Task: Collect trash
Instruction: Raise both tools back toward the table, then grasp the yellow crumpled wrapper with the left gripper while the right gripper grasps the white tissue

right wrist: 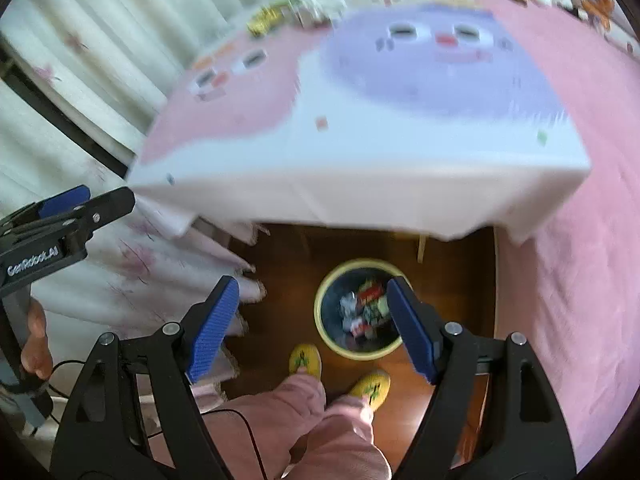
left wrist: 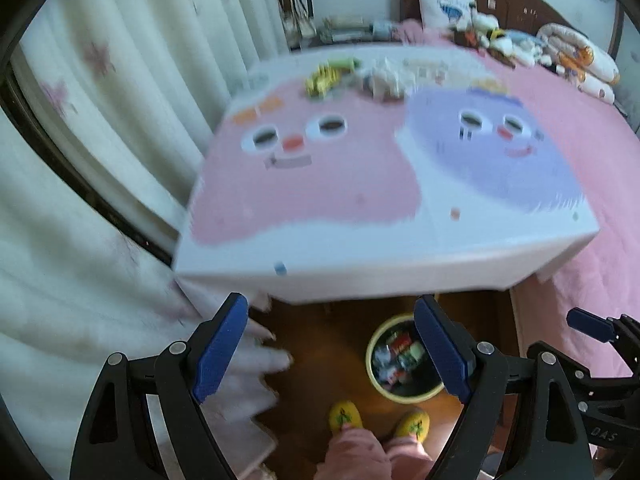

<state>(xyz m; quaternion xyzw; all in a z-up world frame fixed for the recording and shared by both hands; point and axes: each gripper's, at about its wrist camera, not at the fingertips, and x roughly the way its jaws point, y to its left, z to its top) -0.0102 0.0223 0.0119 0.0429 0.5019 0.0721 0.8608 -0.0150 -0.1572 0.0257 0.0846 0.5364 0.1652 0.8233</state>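
On the floor under the table's near edge stands a yellow-rimmed trash bin (left wrist: 370, 354) (right wrist: 319, 307) holding several wrappers. My left gripper (left wrist: 331, 346) hangs above the floor, open, nothing between its blue pads. My right gripper (right wrist: 312, 322) is also open and empty, above the bin. More trash lies at the far end of the table: yellow-green wrappers (left wrist: 325, 79) (right wrist: 266, 19) and crumpled white paper (left wrist: 385, 78). Each gripper shows at the edge of the other's view: the right gripper (left wrist: 591, 326), the left gripper (right wrist: 66, 205).
The table (left wrist: 360, 272) (right wrist: 360, 184) wears a white cloth with pink and purple cartoon faces. Curtains (left wrist: 100, 140) hang on the left, and a pink bed (left wrist: 580, 140) lies to the right. The person's yellow slippers (left wrist: 346, 416) (right wrist: 306, 360) stand by the bin.
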